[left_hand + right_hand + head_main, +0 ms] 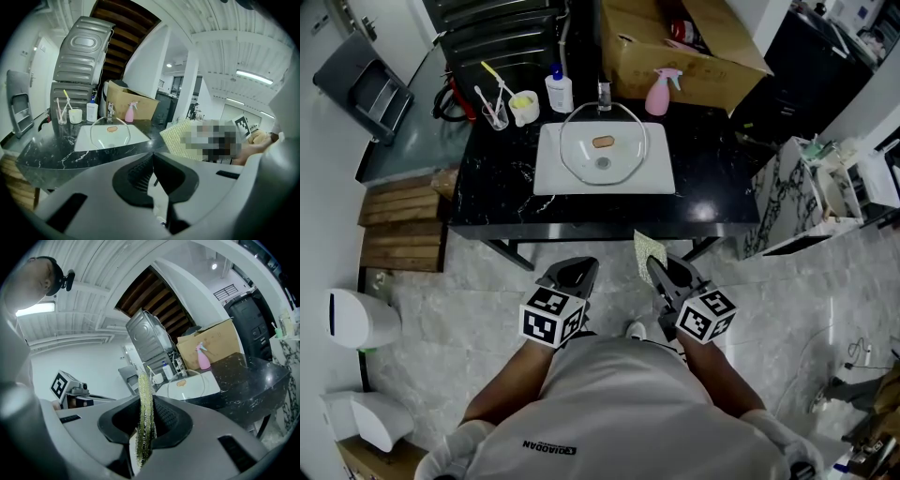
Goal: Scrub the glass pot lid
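A clear glass pot lid [602, 142] stands tilted in the white basin [551, 178] on the black marble counter; it also shows in the left gripper view as the lid [110, 132] and in the right gripper view as the lid [191, 380]. My right gripper [661, 272] is shut on a thin yellow-green scrub pad [650, 250], seen edge-on as the pad [145, 418] between the jaws. My left gripper [575, 274] is shut with nothing in it, its jaws [152, 176] touching. Both grippers are held in front of the counter, short of the basin.
At the counter's back stand a white soap bottle [559, 92], a yellow-rimmed cup [524, 106], a glass with toothbrushes [495, 112], a tap [605, 94] and a pink spray bottle [658, 92]. A cardboard box [675, 42] sits behind. A marble-patterned cabinet [787, 202] stands at the right.
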Demonstrator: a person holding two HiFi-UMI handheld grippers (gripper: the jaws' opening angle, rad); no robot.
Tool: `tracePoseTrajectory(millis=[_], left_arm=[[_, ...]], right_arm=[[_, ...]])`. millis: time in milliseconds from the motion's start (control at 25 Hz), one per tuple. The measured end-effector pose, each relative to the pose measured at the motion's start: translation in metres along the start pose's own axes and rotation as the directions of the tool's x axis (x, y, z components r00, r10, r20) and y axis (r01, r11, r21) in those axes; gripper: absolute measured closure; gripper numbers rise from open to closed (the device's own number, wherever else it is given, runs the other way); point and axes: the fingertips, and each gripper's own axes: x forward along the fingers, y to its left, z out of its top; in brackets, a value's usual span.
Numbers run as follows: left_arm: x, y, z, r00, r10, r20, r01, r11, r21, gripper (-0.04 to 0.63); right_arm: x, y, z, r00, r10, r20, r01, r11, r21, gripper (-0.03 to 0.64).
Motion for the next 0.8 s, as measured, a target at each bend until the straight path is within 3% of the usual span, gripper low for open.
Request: tracePoseTrajectory(millis=[800], left_arm=[[0.0013, -0.0028, 0.0068, 1.000, -0.007, 0.008, 0.007, 1.000, 0.021, 0.580]], right_arm=[[0.0014, -0.0034, 0.0030, 1.000, 0.003, 0.005, -0.003, 1.000, -0.007, 0.529]])
